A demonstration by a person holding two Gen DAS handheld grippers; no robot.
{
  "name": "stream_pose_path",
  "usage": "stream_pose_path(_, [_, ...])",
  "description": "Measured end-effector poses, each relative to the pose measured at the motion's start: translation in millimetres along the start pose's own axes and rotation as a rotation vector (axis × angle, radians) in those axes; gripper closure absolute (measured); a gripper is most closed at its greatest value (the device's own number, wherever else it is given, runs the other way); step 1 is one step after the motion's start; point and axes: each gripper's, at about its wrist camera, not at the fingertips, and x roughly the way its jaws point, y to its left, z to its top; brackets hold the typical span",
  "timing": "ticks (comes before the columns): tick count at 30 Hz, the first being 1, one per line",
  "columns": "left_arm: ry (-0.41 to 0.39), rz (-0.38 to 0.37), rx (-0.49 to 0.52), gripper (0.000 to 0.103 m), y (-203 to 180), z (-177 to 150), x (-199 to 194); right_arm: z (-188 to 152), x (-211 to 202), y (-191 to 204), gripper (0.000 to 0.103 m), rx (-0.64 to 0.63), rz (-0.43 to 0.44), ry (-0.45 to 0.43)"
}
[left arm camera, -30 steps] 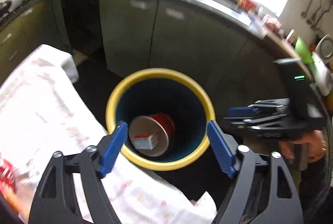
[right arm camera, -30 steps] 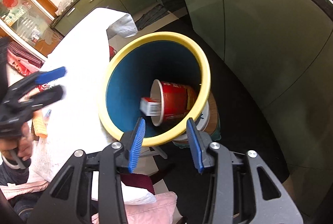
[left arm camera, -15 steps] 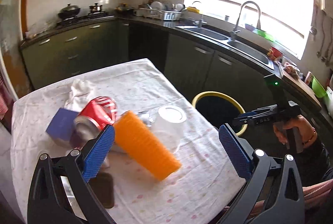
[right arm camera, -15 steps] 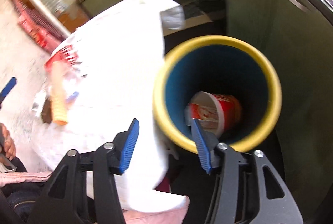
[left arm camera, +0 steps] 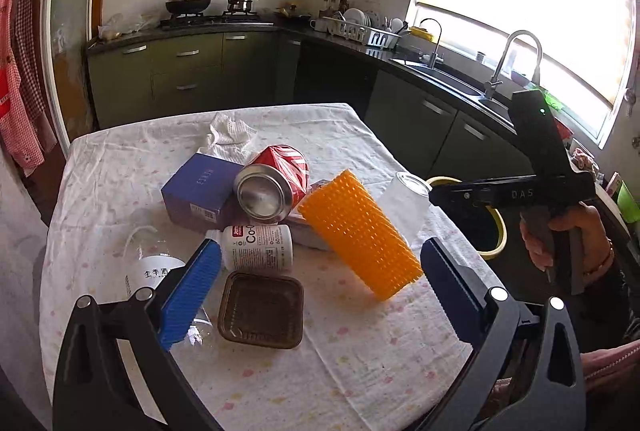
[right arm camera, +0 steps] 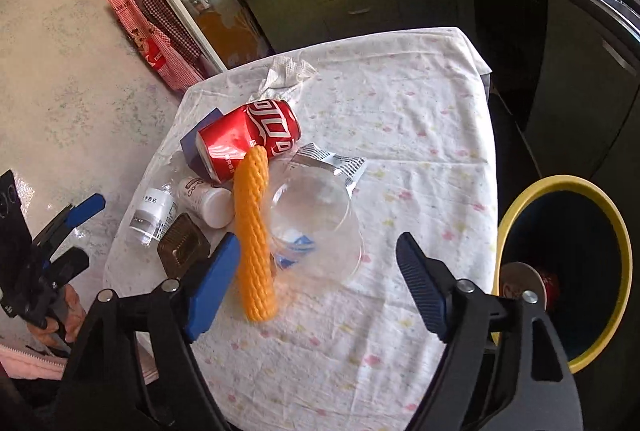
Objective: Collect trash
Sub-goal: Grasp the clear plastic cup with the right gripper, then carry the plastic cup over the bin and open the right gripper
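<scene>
Trash lies piled on a white floral tablecloth (left arm camera: 320, 371): a red cola can (left arm camera: 276, 183) (right arm camera: 248, 143), a blue box (left arm camera: 200, 187), a white pill bottle (left arm camera: 258, 247), an orange bumpy sleeve (left arm camera: 360, 235) (right arm camera: 254, 235), a clear plastic cup (left arm camera: 404, 199) (right arm camera: 316, 227), a brown tray (left arm camera: 260, 311) and a clear bottle (left arm camera: 156, 271). My left gripper (left arm camera: 320, 295) is open and empty above the pile's near side. My right gripper (right arm camera: 320, 287) is open and empty over the cup. The yellow-rimmed bin (right arm camera: 624, 255) stands beside the table with a red cup inside.
A crumpled white tissue (left arm camera: 230, 135) lies behind the pile. Green kitchen cabinets (left arm camera: 180, 75), a stove and a sink counter (left arm camera: 460, 79) run along the far walls. The table's right edge drops toward the bin (left arm camera: 498, 227).
Both grippers have swung away from above the bin to face the table. The right gripper's jaws have opened wider. Both stay empty.
</scene>
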Motion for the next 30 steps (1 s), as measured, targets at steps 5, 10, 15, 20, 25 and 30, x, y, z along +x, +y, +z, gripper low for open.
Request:
stream_pose_path(5, [-0.002,0.001,-0.007,0.005,3.7,-5.7,-1.6,5.6,18.0,7.6,0.025,0.007,-0.022,0.019])
stream_pose_path(10, [0.003,-0.006,-0.027,0.005,9.3,-10.9,0.0,10.7,31.5,18.0,0.025,-0.020,-0.073,0.042])
stream_pose_path(15, [0.004,-0.005,-0.036,0.005,11.1,-13.7,0.0,11.1,40.0,22.9,0.033,-0.033,-0.108,0.058])
stream_pose_path(20, [0.014,-0.009,-0.038,0.005,11.0,-16.6,4.2,10.0,36.2,21.8,0.049,-0.039,-0.137,0.043])
stream_pose_path(25, [0.018,-0.013,-0.033,0.005,8.4,-16.8,6.8,10.6,23.2,21.4,0.049,-0.037,-0.141,0.015])
stream_pose_path(30, [0.018,-0.013,-0.031,0.005,7.6,-17.4,8.0,10.8,9.4,17.0,0.049,-0.029,-0.155,-0.015])
